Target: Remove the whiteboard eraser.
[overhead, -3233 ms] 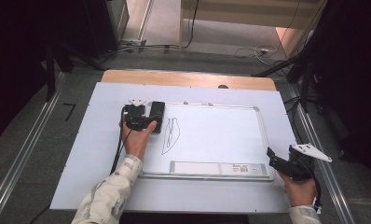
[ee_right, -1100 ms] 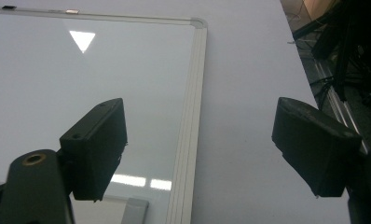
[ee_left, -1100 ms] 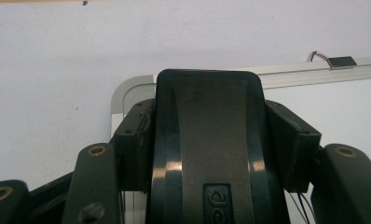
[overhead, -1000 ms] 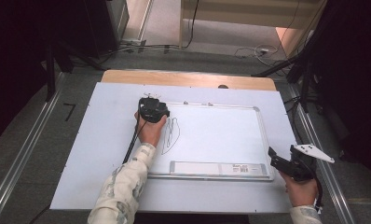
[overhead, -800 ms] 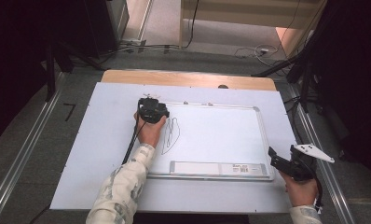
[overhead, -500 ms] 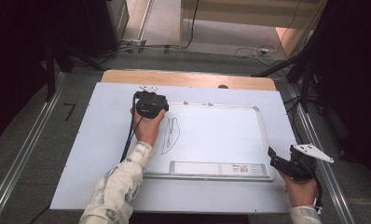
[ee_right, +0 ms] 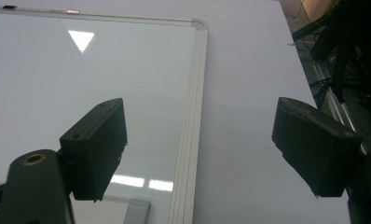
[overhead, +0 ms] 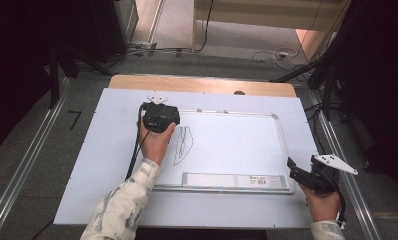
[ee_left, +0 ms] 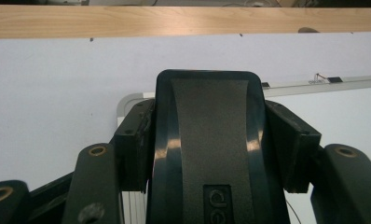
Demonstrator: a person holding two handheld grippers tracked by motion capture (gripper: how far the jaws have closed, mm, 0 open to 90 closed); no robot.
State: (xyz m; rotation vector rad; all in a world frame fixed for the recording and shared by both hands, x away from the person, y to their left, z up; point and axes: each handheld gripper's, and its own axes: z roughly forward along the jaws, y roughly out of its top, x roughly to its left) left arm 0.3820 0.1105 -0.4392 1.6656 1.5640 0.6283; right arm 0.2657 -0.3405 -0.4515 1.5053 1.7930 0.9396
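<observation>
Near the whiteboard's far left corner, the left gripper [overhead: 159, 116] has its jaws clamped on the flanks of a black plastic block eraser [ee_left: 207, 140], long axis pointing away from the person. The thin black scribble [overhead: 182, 145] lies just right and nearer on the white metal-framed board [overhead: 282, 150]; the right gripper [overhead: 299, 175], jaws spread empty, sits well apart.

Between your left jaws you hold a black plastic eraser block [ee_left: 207, 154]: its rim is glossy and catches the light, while its middle panel looks matt and finely grained. The jaw pads beside it are dull black, scuffed at the edges. The white glossy whiteboard [ee_right: 104, 70] mirrors the lamps, framed in smooth pale metal. Under it lies a matt white table sheet [overhead: 97, 150], edged by a bare light wooden strip [ee_left: 127, 18].
</observation>
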